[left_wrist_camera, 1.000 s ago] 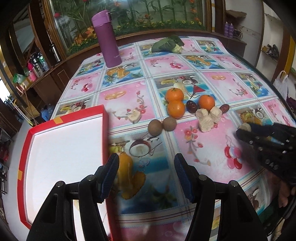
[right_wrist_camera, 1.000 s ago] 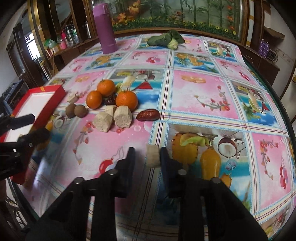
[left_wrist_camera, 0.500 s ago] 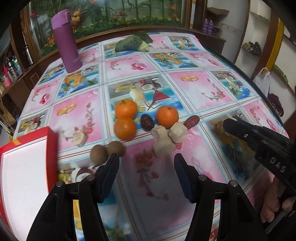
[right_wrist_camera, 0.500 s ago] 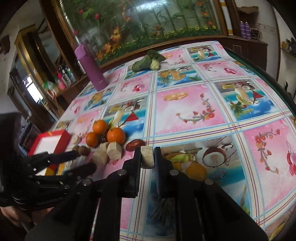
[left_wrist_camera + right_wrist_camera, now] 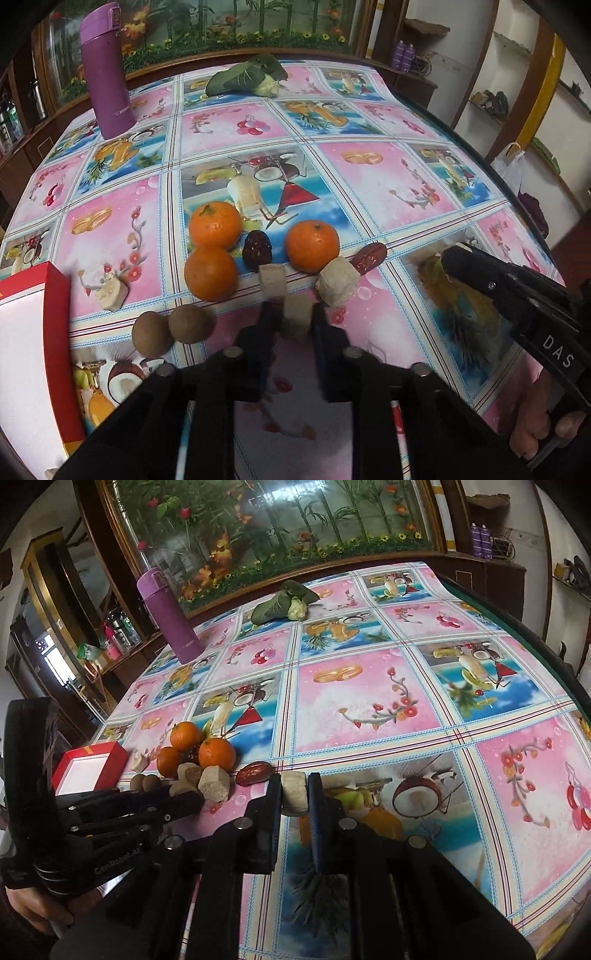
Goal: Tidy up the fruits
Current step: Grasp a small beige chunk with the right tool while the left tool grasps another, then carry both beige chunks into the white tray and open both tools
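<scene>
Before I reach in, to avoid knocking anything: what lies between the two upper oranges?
A dark red date sits between the left orange and the right orange, touching neither visibly. The left wrist view shows it.

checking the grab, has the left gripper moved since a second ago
Yes. The left gripper has gone right, away from the red box, and closed on a pale chunk below the oranges.

Purple flask (image 5: 107,72) upright at desk far-left corner. Leafy green vegetable (image 5: 248,75) lying at far edge. Fruit-print cloth (image 5: 373,184) covers desk. White bag (image 5: 515,171) hanging off right.
</scene>
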The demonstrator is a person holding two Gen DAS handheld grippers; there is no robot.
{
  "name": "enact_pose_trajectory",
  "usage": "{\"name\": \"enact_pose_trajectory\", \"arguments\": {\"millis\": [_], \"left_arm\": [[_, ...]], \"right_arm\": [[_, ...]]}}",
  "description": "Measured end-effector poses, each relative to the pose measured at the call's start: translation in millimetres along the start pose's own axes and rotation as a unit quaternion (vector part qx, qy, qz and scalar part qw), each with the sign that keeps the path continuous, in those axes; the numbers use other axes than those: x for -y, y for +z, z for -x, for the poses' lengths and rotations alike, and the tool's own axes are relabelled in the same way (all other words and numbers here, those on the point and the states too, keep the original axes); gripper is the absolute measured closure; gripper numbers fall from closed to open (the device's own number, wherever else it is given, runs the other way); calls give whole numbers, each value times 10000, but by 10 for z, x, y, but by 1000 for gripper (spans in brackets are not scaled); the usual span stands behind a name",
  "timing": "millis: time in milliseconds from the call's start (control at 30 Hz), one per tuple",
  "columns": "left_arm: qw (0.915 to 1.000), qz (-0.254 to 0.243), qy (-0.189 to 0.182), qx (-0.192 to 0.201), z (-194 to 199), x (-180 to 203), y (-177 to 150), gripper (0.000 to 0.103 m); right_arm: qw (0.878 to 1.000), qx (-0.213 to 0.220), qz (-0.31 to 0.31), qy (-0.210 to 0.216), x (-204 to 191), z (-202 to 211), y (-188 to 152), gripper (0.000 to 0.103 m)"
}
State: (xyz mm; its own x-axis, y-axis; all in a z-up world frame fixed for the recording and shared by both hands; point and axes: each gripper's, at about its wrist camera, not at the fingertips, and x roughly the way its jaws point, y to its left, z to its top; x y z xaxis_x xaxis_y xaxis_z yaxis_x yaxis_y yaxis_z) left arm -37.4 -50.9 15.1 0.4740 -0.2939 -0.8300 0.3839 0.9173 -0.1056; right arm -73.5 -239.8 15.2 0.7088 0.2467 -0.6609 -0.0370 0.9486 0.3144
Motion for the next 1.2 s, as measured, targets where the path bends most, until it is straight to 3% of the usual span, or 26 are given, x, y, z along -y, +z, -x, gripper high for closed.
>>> {"name": "enact_pose_trajectory", "arguments": {"millis": [233,567,733,933,1067,1200], "left_arm": [[9994,322,8,154,248,-140,-141,88],[9907,848,492,939,1117,-619,-464,88],[9807,1298,894,1155,1383,-1035,-628,88],[9655,1776,1447,1242,1552,-1563,-853,88],[9545,2115,1731,1189,1614,-1891,-1036,88],[9483,2302,1873,1122,1624,-2074,-1161,88]], "right_arm": [[9996,137,224,-120,-71,26,-18,88],[9982,221,542,-108,-347,41,-85,88],[9965,5,656,508,-831,-56,-132,88],[9842,-384,1121,1315,-1710,-246,-139,87],[9735,-666,1356,1715,-2244,-387,-123,87],[9641,-843,1736,1822,-2694,-523,-199,87]]}}
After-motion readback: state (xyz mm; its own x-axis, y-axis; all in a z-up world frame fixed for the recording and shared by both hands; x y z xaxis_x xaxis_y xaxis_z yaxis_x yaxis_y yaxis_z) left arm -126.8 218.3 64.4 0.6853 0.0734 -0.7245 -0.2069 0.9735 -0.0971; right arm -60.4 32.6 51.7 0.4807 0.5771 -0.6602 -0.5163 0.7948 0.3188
